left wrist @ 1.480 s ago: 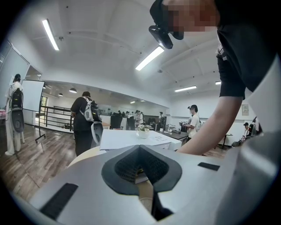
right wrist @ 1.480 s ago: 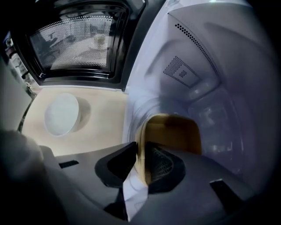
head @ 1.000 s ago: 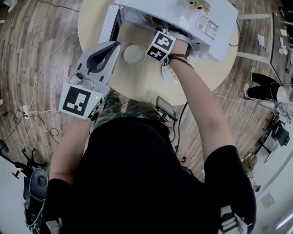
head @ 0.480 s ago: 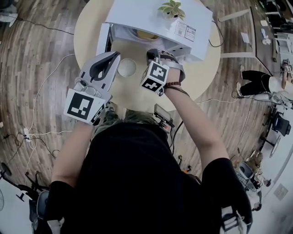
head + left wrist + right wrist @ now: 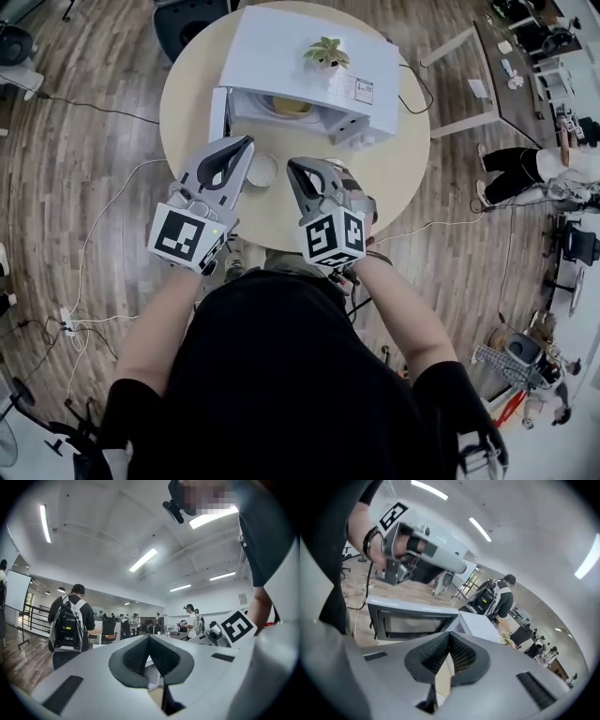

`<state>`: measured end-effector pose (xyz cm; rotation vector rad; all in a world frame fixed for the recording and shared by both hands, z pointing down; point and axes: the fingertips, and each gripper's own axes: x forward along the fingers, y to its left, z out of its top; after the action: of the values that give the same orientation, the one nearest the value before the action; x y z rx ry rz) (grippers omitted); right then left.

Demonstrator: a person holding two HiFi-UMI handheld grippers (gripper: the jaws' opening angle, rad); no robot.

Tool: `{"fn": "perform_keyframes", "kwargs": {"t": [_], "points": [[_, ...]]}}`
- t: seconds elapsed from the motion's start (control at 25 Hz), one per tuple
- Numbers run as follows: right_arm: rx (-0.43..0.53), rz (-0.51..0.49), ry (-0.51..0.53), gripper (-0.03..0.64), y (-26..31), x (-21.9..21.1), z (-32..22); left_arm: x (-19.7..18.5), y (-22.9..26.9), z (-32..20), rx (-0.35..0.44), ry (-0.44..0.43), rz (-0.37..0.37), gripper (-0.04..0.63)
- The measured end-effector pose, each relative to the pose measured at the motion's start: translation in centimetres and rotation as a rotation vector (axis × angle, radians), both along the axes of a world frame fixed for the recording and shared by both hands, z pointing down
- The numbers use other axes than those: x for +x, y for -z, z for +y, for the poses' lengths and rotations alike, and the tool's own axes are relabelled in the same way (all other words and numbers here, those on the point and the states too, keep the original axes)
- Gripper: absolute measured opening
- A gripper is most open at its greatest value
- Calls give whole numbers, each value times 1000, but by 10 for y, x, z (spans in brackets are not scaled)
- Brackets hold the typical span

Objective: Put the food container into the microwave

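Fingers of the right gripper and left gripper are pressed together, empty. Yellow food container sits inside the microwave; door hangs open. Swinging it shut carelessly could knock the round dish off the table.

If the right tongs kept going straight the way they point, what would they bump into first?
Most likely the white microwave, close to its open front, though depth is hard to judge.

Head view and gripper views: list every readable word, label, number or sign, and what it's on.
None can be read.
Stickers on the microwave: print too small.
Marker cubes: square patterns, no words.
Wall poster, left gripper view: blurred.
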<state>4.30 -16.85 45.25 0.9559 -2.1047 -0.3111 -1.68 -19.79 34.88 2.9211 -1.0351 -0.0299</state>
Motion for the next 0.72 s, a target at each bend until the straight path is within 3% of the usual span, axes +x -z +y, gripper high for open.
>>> {"fn": "perform_keyframes", "kwargs": {"t": [0.2, 0.44, 0.72], "points": [[137, -208, -79, 14, 59, -7, 15, -7, 17, 14, 34, -21, 17, 18], [278, -366, -138, 14, 108, -2, 27, -17, 33, 30, 63, -33, 36, 18], [351, -570, -242, 15, 133, 16, 32, -25, 44, 36, 84, -35, 54, 18]]}}
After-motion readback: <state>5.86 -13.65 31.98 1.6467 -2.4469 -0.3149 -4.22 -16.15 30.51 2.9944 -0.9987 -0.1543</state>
